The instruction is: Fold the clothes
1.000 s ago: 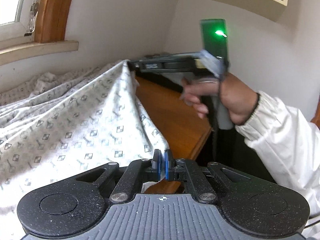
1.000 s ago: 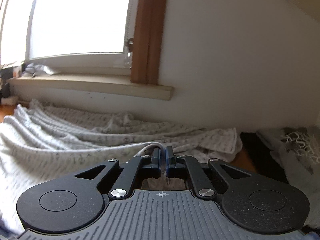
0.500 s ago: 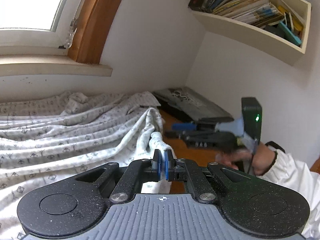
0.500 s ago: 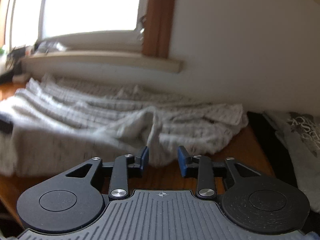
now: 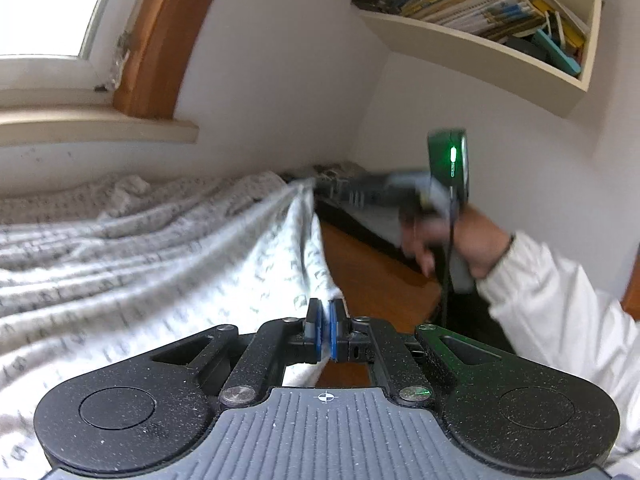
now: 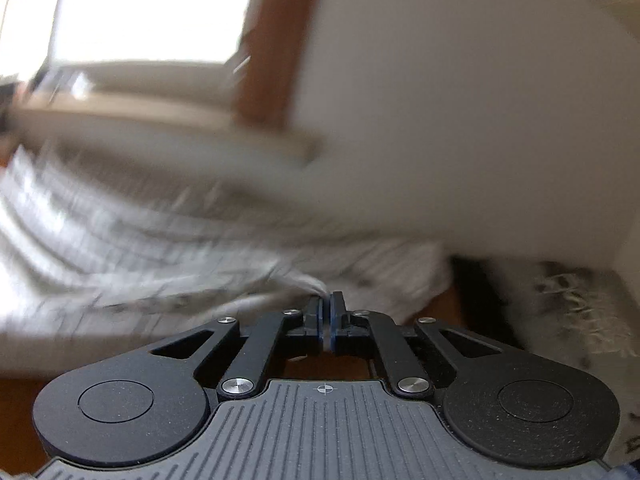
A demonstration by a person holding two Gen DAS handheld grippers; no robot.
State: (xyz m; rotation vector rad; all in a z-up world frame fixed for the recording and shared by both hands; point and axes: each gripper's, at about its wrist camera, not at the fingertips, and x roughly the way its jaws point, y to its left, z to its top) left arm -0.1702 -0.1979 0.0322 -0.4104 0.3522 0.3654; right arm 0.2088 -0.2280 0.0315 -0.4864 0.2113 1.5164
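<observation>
My left hand-held gripper (image 5: 325,322) has its blue pads pressed together on a near corner of the cloth (image 5: 160,264), the fabric running straight up out of the jaws. My right hand-held gripper (image 6: 327,320) is likewise clamped on a pinch of the same cloth; its own view is badly smeared, but a sliver of pale fabric shows between the pads, and from the left view I can see it (image 5: 340,190) holding the far corner lifted off the tabletop (image 5: 372,280), with my right hand (image 5: 468,240) behind it. So I judge the task to be early: both corners of the right-hand edge are gripped and raised, the edge drawn taut between them, but no fold has been laid down that I can see. What is left is to carry that edge over the rest, lay it flat, smooth it and fold again. The cloth is a pale grey-white sheet of thin material printed with small dark square marks, spread leftward across the brown wooden tabletop and reaching the far wall below the window sill (image 5: 96,128). It lies in long soft ridges and is rumpled along its far edge. Beyond it to the right, dark flat things rest against the wall, too blurred for me to name, and a shelf (image 5: 480,52) of books hangs above.
</observation>
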